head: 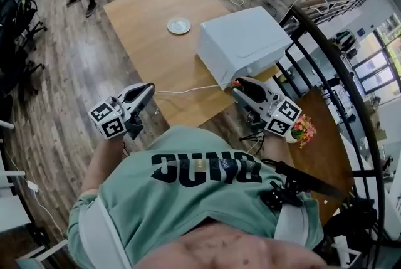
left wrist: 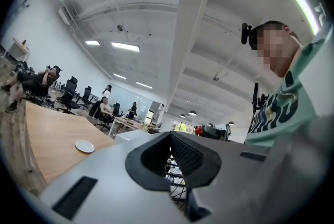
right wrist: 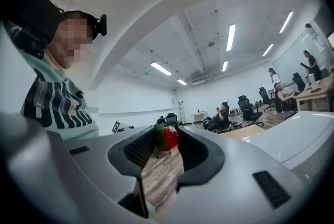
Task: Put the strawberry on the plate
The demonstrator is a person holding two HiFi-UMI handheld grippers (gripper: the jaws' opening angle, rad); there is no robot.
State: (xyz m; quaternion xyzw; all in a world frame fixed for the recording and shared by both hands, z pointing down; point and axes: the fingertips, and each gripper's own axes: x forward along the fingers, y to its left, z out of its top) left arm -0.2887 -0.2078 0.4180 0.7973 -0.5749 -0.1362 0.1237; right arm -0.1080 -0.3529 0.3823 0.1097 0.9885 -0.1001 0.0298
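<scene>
Strawberry (right wrist: pixel 168 138), glossy red with a green leafy cap, is pinched between the ribbed dark pads of the right gripper (head: pixel 240 88) and held in the air beside the nearest corner of a white box (head: pixel 241 42). It is well apart from the plate (head: pixel 178 26). The left gripper (head: pixel 146 89) has smooth grey plastic shells, and its jaws are drawn together with nothing between them. Its tip lies at the near left edge of the table (head: pixel 141 42). A thin white cable (head: pixel 188 91) runs across the table's near end between the two grippers. The tabletop is pale, smooth wood with straight edges. The blocky, matte box fills its right side, leaving a bare lane along the left up to the small round white plate. A black metal railing (head: pixel 341 70) curves close on the right. Grey-brown plank floor (head: pixel 69 73) lies open to the left, with office chairs at the far end.
</scene>
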